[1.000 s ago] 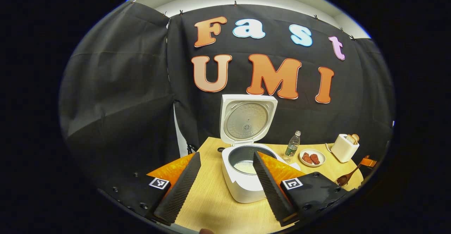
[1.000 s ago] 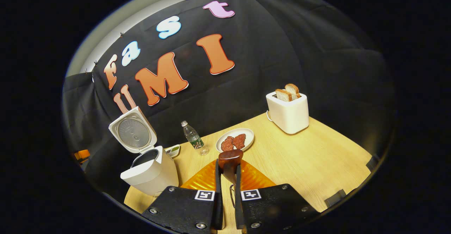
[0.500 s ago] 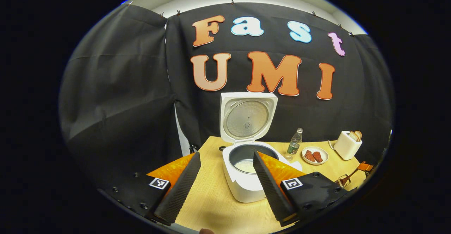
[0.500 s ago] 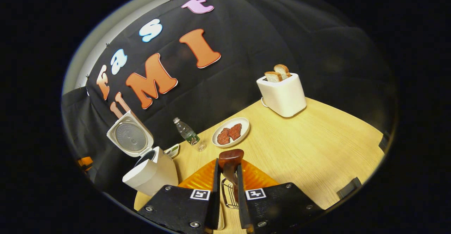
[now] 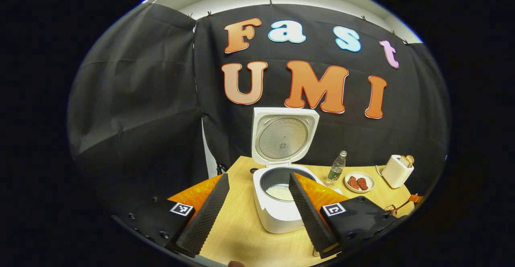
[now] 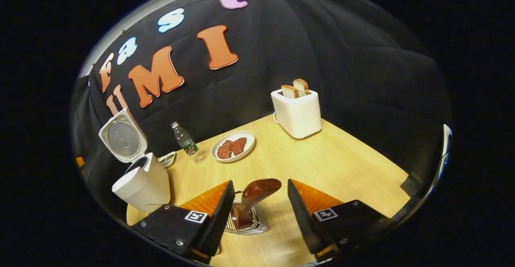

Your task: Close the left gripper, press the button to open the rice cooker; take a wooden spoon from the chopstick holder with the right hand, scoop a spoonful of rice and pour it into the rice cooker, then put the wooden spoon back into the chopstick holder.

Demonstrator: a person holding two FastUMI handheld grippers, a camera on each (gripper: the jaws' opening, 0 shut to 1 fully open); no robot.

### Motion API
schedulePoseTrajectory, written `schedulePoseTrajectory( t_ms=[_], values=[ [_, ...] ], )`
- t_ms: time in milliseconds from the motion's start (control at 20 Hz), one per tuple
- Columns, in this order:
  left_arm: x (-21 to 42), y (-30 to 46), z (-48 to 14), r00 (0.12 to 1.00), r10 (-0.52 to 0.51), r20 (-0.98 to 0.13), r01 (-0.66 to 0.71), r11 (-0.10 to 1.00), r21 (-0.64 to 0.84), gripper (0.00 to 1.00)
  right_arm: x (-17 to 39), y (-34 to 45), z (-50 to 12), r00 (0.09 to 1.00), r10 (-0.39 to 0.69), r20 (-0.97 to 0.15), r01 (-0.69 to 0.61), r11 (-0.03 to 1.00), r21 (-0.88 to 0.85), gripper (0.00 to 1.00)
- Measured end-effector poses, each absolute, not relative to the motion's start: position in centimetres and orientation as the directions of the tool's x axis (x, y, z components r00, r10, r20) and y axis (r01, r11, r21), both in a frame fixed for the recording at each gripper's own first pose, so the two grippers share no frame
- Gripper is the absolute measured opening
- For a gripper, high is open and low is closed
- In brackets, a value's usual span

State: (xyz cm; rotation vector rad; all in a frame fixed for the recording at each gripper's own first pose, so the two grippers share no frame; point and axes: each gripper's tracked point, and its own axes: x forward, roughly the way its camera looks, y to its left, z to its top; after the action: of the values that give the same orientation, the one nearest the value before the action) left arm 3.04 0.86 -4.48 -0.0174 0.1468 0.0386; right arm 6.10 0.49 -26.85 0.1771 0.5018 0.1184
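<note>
The white rice cooker (image 5: 277, 214) stands with its lid (image 5: 283, 136) up and white rice lying in the pot (image 5: 279, 192). My left gripper (image 5: 258, 176) is open in front of it, holding nothing. In the right gripper view the wooden spoon (image 6: 257, 188) stands bowl-up in the wire chopstick holder (image 6: 246, 226), leaning right. My right gripper (image 6: 260, 183) is open, its fingers apart on either side of the spoon without touching it. The cooker (image 6: 141, 180) is at the left of that view. The holder and spoon (image 5: 396, 207) also appear at the far right of the left gripper view.
On the wooden table (image 6: 342, 166) are a water bottle (image 6: 185, 140), a plate of red meat pieces (image 6: 233, 146) and a white toaster with bread slices (image 6: 297, 112). A small white dish (image 6: 167, 159) lies beside the cooker. Black cloth walls the back.
My right gripper has opened and let go of the spoon, which now rests in the wire holder. The left gripper has barely moved.
</note>
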Motion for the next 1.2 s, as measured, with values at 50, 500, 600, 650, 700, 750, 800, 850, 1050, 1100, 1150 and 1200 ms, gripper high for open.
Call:
schedulePoseTrajectory(
  t_ms=[50, 500, 600, 650, 700, 750, 800, 850, 1050, 1100, 1150, 1200],
  values=[
    [3.2, 0.6, -4.0, 0.989, 0.04, -0.142, -0.044, 0.999, -0.023, 1.0, 6.5, 0.1, -26.4, 0.875, 0.14, -0.464, -0.066, 0.983, 0.173, 0.93],
    [9.6, -3.4, 4.5, 0.996, 0.056, -0.07, -0.058, 0.998, -0.014, 1.0, 9.0, 0.1, -20.3, 0.909, 0.137, -0.393, -0.137, 0.99, 0.029, 0.95],
    [12.4, -4.7, 7.4, 0.998, 0.037, -0.047, -0.039, 0.998, -0.045, 1.0, 8.8, 0.4, -19.9, 0.908, 0.153, -0.39, -0.156, 0.988, 0.024, 0.95],
    [13.9, -4.9, 8.7, 0.999, 0.035, -0.034, -0.037, 0.997, -0.064, 1.0, 8.8, 0.4, -19.7, 0.909, 0.154, -0.387, -0.158, 0.987, 0.023, 0.95],
    [15.6, -5.3, 9.9, 0.999, 0.025, -0.029, -0.028, 0.996, -0.084, 1.0, 9.0, 0.4, -19.8, 0.909, 0.151, -0.387, -0.156, 0.988, 0.019, 0.95],
    [17.1, -5.7, 10.9, 0.999, 0.019, -0.029, -0.021, 0.996, -0.091, 0.99, 9.0, 0.4, -19.9, 0.909, 0.147, -0.39, -0.153, 0.988, 0.017, 0.95],
    [18.8, -5.6, 11.8, 1.0, 0.023, -0.022, -0.025, 0.996, -0.09, 1.0, 9.0, 0.5, -19.8, 0.909, 0.148, -0.39, -0.153, 0.988, 0.02, 0.95],
    [20.5, -5.6, 12.3, 0.999, 0.029, -0.026, -0.031, 0.996, -0.078, 1.0, 8.9, 0.5, -19.7, 0.909, 0.149, -0.389, -0.152, 0.988, 0.024, 0.95],
    [27.7, -5.3, 12.3, 0.996, 0.052, -0.07, -0.054, 0.998, -0.023, 1.0, 9.2, -0.1, -18.7, 0.92, 0.128, -0.372, -0.127, 0.992, 0.025, 0.95],
    [29.1, -5.4, 12.0, 0.995, 0.053, -0.08, -0.054, 0.998, -0.017, 1.0, 9.1, -0.3, -18.4, 0.923, 0.122, -0.365, -0.121, 0.992, 0.025, 0.95],
    [30.6, -5.4, 11.3, 0.993, 0.051, -0.104, -0.052, 0.999, -0.011, 1.0, 9.3, -0.4, -18.2, 0.926, 0.116, -0.358, -0.116, 0.993, 0.021, 0.95],
    [32.0, -5.4, 10.8, 0.992, 0.052, -0.119, -0.052, 0.999, -0.004, 1.0, 9.4, -0.7, -17.9, 0.929, 0.106, -0.354, -0.108, 0.994, 0.014, 0.95]
  ],
)
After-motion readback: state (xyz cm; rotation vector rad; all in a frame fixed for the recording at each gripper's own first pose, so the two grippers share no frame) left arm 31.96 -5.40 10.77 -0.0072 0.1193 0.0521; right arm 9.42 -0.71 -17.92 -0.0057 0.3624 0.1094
